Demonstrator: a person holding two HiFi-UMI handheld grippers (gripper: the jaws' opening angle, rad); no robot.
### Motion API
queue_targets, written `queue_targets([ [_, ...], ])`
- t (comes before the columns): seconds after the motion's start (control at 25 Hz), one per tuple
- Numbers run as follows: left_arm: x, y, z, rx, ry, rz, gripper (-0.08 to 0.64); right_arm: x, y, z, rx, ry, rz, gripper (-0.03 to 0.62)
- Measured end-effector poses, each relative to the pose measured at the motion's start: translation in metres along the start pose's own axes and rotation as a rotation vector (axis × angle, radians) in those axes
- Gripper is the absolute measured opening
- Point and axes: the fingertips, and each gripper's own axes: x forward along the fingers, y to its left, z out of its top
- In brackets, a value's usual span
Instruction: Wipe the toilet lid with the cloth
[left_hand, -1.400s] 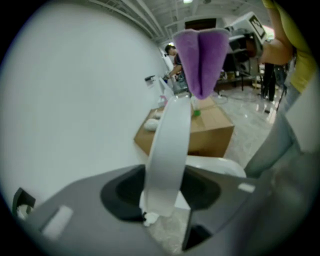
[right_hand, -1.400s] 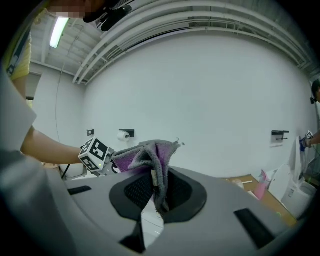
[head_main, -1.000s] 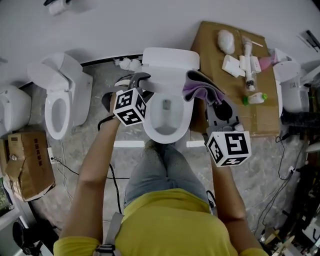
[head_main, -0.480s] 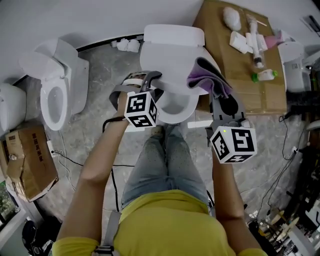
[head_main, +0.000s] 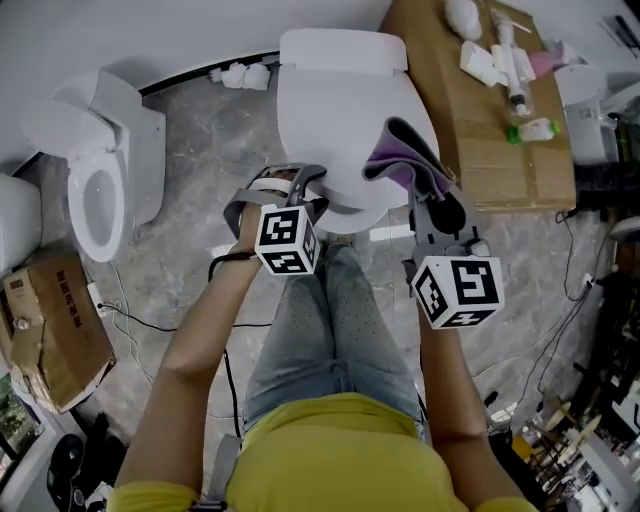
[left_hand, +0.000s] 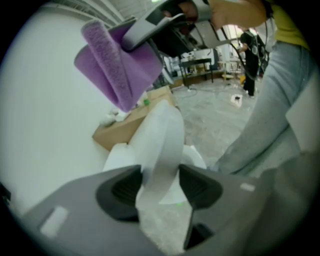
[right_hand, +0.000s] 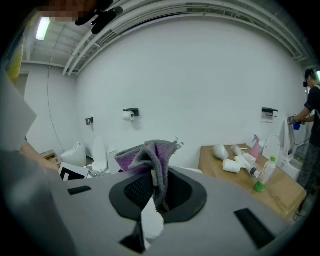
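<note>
- Left gripper (left_hand: 160, 186) had its jaws spread wide, with the front edge of the toilet lid (head_main: 335, 110) filling the gap between the 2 pads, so it gripped the lid.
- Right gripper (right_hand: 156, 192) was clamped tight on the purple cloth (right_hand: 150, 152), which stuck up from between the jaws in bunched folds.
- Seen from the head view, the cloth sat over the right side of the lid near its front; whether it touched the lid could not be told.
- That lid was tipped down over the bowl, just in front of the person's knees.
- Off to the left stood a 2nd toilet (head_main: 95, 185) with its lid up.
- Just beside the toilet on the right was a brown table (head_main: 490, 160) with bottles (head_main: 535, 130) on it.
</note>
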Motion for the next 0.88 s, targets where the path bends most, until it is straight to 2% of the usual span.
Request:
queue_targets([
  [0.28,0.02,-0.037,-0.014,0.023,0.027,-0.068,0.219,0.018,-0.004,-0.03,0.003,0.034,0.023,0.048],
  [0.44,0.032,-0.062,-0.022,-0.037,0.019,-0.121,0.221,0.024,-0.006,-0.056,0.013,0.055,0.035,0.048],
  [0.68,0.056,-0.102,-0.039,-0.083,0.039,-0.293,0.272,0.034,-0.011,-0.1,0.047,0.106,0.043,0.048],
  [0.88,0.077,-0.122,-0.051,-0.19,0.068,-0.381,0.269,0.041,-0.011,-0.132,0.061,0.146,0.063,0.048],
])
